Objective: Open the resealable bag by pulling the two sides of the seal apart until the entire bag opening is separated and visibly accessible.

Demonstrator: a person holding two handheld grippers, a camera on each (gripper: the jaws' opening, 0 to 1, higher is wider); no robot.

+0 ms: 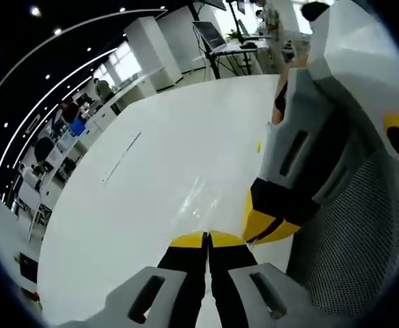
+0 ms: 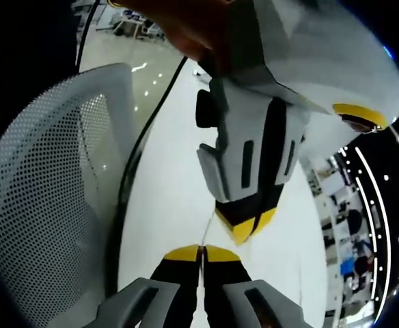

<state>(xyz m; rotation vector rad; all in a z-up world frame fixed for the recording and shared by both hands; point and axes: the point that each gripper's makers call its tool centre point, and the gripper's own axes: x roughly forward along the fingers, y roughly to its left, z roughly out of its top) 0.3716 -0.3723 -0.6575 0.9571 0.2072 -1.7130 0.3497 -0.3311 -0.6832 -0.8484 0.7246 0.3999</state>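
bag (image 1: 198, 197): clear film lying flat on the white table (image 1: 138, 171), hard to make out. seen in left gripper view it lies just ahead of the left gripper (image 1: 207, 238), a pale crease running from the tips up and away; which way the seal faces i can't tell.

left gripper jaws pressed tip to tip, maybe pinching the film edge, can't tell.

right gripper (image 2: 201, 253) jaws also closed together, thin line of film rising from the tips.

both point toward each other, tips near. mesh chair (image 2: 56, 198) beside table.
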